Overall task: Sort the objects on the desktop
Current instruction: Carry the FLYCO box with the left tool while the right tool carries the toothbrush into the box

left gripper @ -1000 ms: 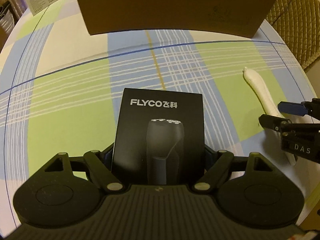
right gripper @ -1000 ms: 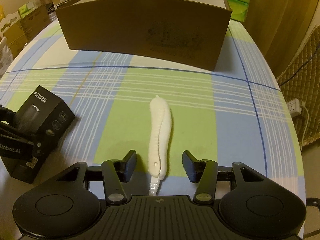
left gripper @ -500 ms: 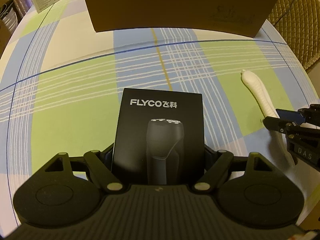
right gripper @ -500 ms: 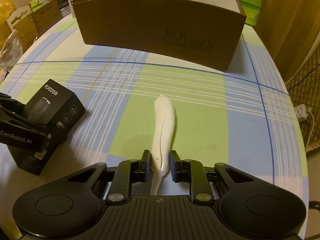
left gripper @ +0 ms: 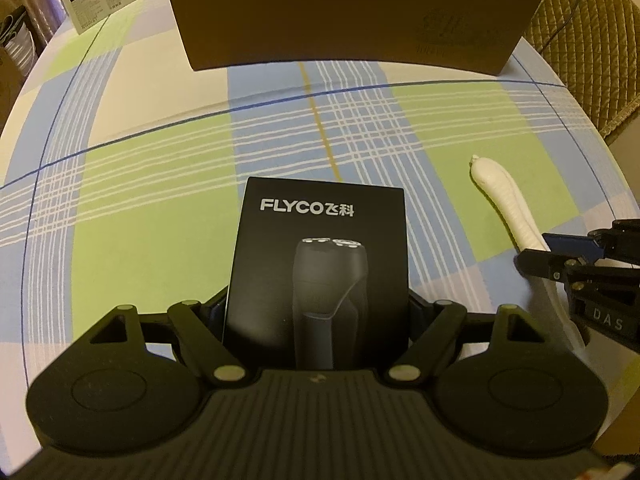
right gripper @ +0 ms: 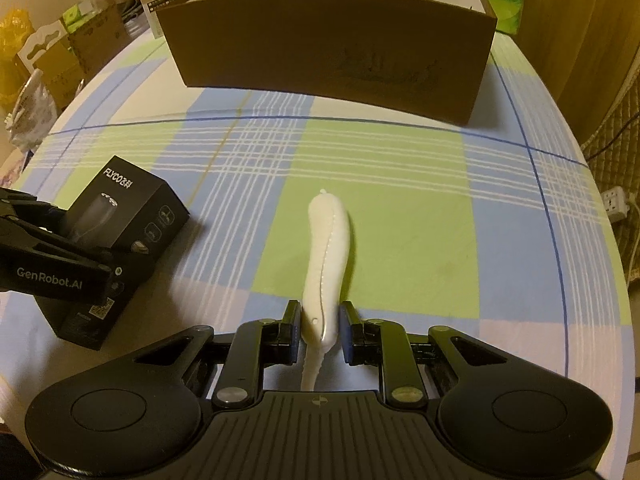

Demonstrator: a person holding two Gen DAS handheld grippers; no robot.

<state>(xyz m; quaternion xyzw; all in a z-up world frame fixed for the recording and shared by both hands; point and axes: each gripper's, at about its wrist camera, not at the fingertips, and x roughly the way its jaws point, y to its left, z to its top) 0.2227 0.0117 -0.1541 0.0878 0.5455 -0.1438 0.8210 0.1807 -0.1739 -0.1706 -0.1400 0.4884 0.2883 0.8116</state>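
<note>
1. White and ridged, the long brush-like tool (right gripper: 326,264) lies on the checked cloth of the desk (right gripper: 400,208), and the right gripper (right gripper: 319,334) now has its fingers pressed against both sides of the near end; a second ago they stood wide apart on either side of it.
2. The tool appears to have lifted slightly at its near end, while its far tip points at the cardboard box (right gripper: 332,56) at the far side.
3. The left gripper (left gripper: 318,312) remains clamped on the black shaver box (left gripper: 320,264), as before (upright, resting near the left of the desk).
4. So both items are now in hand, and the grasping step looks done; carrying them to the cardboard box is probably next.
</note>
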